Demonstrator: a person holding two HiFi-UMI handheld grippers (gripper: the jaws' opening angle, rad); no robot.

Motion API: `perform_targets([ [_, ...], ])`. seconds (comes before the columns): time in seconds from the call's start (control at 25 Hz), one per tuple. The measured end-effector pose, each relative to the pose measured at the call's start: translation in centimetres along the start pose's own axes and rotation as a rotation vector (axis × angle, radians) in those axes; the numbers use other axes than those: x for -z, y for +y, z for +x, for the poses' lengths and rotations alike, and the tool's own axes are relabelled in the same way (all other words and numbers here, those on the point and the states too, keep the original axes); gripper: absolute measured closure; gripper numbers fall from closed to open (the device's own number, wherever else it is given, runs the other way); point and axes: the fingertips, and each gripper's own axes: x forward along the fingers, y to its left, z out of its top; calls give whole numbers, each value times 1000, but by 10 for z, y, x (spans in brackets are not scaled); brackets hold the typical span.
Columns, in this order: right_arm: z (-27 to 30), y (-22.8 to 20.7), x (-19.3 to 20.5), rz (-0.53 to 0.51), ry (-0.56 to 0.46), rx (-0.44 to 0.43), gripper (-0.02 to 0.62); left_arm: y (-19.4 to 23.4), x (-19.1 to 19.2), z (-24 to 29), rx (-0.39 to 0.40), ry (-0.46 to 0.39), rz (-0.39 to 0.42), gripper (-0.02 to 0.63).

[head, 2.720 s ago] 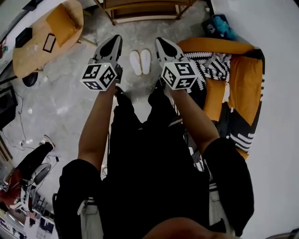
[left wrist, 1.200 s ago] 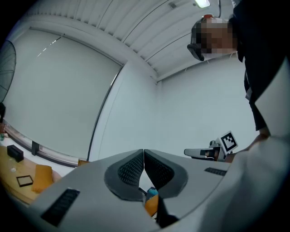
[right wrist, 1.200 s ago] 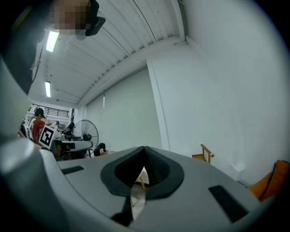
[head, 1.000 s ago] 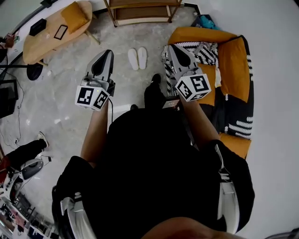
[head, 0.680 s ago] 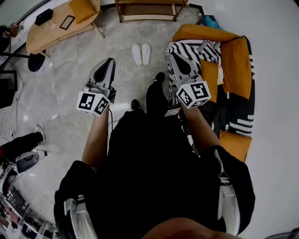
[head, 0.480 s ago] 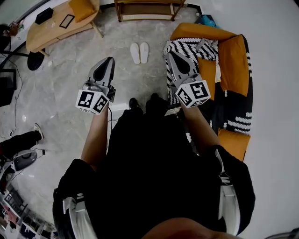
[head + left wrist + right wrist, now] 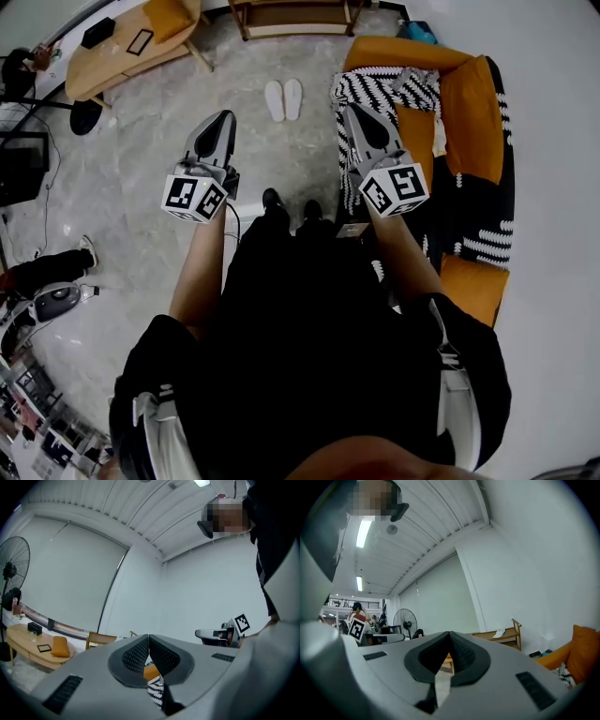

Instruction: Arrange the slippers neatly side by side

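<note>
Grey stone floor [image 7: 141,159] takes up most of the room, with white walls around it. An orange sofa [image 7: 473,103] with a striped blanket [image 7: 384,89] sits at right, an oval wooden surface [image 7: 112,52] with small items far left, and a low wooden shelf [image 7: 291,14] by the far wall. The person stands mid-floor with both arms out level. Left gripper [image 7: 221,120] and right gripper [image 7: 354,114] both have jaws closed together with nothing between them, so they are probably just carried, no grasp under way. The slippers [image 7: 283,99], a white pair, lie on the floor ahead, near the shelf and well apart from both grippers. They sit close side by side, pointing the same way, so the task looks done.
</note>
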Motion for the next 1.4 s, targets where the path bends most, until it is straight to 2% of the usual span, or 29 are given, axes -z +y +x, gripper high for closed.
perform_targets([
  [0.24,-2,22,2,10,-9,-14,563,-2,6,-15,4,34,-18,588],
  [0.48,7,37,-5,5,-21,15,564,21,-20,-19,43,-28,-13,588],
  [0.72,11,51,-3,-17,-18,37,564,34,-22,-29,72,-19,-28,588],
  [0.92,12,51,6,-23,6,47,564,29,-22,-34,97,-9,-27,588],
  [1.4,18,60,18,-10,22,26,564,34,-18,-45,77,14,-13,588],
])
